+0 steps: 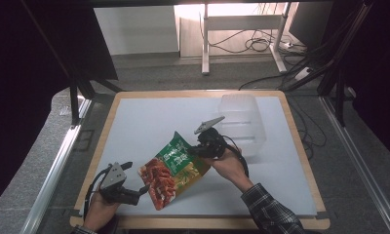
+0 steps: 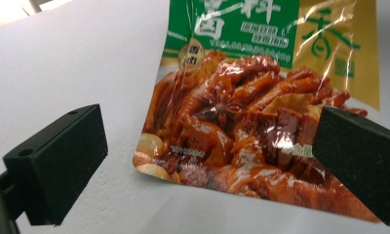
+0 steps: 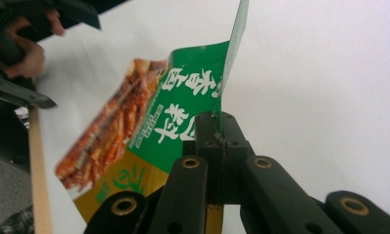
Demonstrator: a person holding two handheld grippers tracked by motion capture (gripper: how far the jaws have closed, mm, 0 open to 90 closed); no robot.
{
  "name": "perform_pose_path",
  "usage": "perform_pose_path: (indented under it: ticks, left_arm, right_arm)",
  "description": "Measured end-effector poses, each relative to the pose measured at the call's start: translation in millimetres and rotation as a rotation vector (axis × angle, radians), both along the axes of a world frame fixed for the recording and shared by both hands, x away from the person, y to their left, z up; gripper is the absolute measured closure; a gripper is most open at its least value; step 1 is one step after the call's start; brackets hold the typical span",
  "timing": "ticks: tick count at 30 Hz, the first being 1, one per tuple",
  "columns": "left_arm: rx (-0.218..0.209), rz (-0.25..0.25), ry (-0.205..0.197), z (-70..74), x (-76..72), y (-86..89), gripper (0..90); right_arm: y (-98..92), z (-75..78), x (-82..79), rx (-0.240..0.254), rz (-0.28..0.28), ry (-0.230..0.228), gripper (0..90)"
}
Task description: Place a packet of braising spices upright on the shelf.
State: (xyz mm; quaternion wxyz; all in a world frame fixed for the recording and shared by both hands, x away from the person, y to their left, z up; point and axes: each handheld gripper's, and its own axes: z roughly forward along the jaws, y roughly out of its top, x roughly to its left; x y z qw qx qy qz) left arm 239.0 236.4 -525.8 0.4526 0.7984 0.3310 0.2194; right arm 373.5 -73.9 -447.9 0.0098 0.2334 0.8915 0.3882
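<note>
Green-and-red snack bag (image 1: 172, 169) is pinched at its top edge by the right gripper (image 1: 201, 149) and held tilted over the white table (image 1: 134, 122). Left gripper (image 1: 143, 190), jaws apart, is positioned at the bag's lower corner, presumably to take a second hold.

A lab: white-topped table (image 1: 149, 117), black curtained frame (image 1: 76, 92), floor cables (image 1: 261, 44)

Bright table, dark surroundings — light from far side.
Glare streaks the glossy packet (image 2: 261, 102); near black jaws blur.
</note>
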Motion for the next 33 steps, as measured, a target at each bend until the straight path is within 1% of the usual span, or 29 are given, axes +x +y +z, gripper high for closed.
perform_pose_path:
  ticks: [2, 3, 4, 5, 6, 7, 9, 10, 11, 15, 17, 18, 19, 20, 22, 23, 27, 28, 29, 33]
  left_arm:
    - [0.007, -0.002, 0.0, 0.3, 0.0, 0.6, 0.0]
    - [0.007, -0.002, 0.0, 0.3, 0.0, 0.6, 0.0]
    - [0.007, -0.002, 0.0, 0.4, 0.0, 0.6, 0.0]
    - [0.006, -0.002, 0.0, 0.4, 0.0, 0.6, 0.0]
    - [0.007, -0.002, 0.0, 0.5, 0.0, 0.5, 0.0]
    - [0.001, 0.0, 0.0, 0.3, -0.2, 0.1, 0.0]
    - [0.002, -0.001, -0.001, 0.2, -0.1, 0.1, 0.0]
    - [0.002, -0.001, -0.001, 0.3, -0.1, 0.1, 0.0]
    - [0.002, -0.001, -0.001, 0.3, -0.1, 0.1, 0.0]
    - [-0.002, 0.0, -0.003, 0.5, -0.2, 0.2, 0.0]
    - [0.0, 0.004, -0.003, 0.6, -0.1, 0.5, 0.0]
    - [-0.001, 0.011, -0.002, 0.8, 0.0, 0.9, 0.0]
    - [-0.005, 0.017, -0.003, 1.3, 0.0, 1.7, 0.0]
    - [-0.011, 0.021, -0.005, 1.7, -0.1, 2.8, 0.0]
    - [-0.022, 0.026, -0.005, 2.1, -0.1, 4.2, 0.0]
    - [-0.017, 0.024, -0.006, 2.3, 0.0, 4.3, 0.0]
    - [-0.004, 0.017, -0.007, 2.1, 0.1, 3.1, 0.0]
    - [-0.006, 0.019, -0.008, 2.1, 0.2, 3.1, 0.0]
    - [-0.006, 0.019, -0.008, 2.1, 0.2, 3.1, 0.0]
    - [-0.011, 0.025, -0.007, 2.1, 0.4, 3.9, 0.0]
  right_arm:
    - [1.8, 8.2, -0.6, 0.0, 0.007, -0.008, 89.8]
    - [1.8, 8.2, -0.6, 0.0, 0.007, -0.008, 89.8]
    - [3.4, 15.6, -0.2, 0.001, 0.018, -0.019, 89.8]
    - [3.4, 15.6, -0.2, 0.001, 0.018, -0.019, 89.8]
    - [4.6, 22.3, 0.4, 0.009, 0.025, -0.021, 89.8]
    - [4.6, 22.3, 0.4, 0.009, 0.025, -0.021, 89.8]
    - [5.8, 28.9, 0.8, 0.012, 0.032, -0.02, 89.8]
    - [7.0, 35.4, 1.4, 0.017, 0.04, -0.025, 89.8]
    - [7.0, 35.4, 1.4, 0.017, 0.04, -0.025, 89.8]
    - [8.7, 49.1, 2.1, 0.03, 0.048, -0.021, 89.8]
    - [9.6, 56.6, 1.9, 0.03, 0.053, -0.031, 89.8]
    - [10.1, 64.3, 1.6, 0.033, 0.059, -0.045, 89.8]
    - [10.1, 68.3, 1.2, 0.033, 0.06, -0.051, 89.9]
    - [10.1, 68.3, 1.2, 0.033, 0.06, -0.051, 89.9]
    - [9.9, 75.4, 0.7, 0.032, 0.063, -0.063, 89.9]
    - [9.3, 82.2, 0.2, 0.032, 0.064, -0.074, 89.9]
    - [7.0, 91.0, 0.3, 0.035, 0.062, -0.092, 89.9]
    - [5.4, 96.5, 0.2, 0.033, 0.057, -0.104, 89.9]
    - [5.4, 96.5, 0.2, 0.033, 0.057, -0.104, 89.9]
    - [0.9, 106.8, 1.5, 0.027, 0.045, -0.13, 90.0]
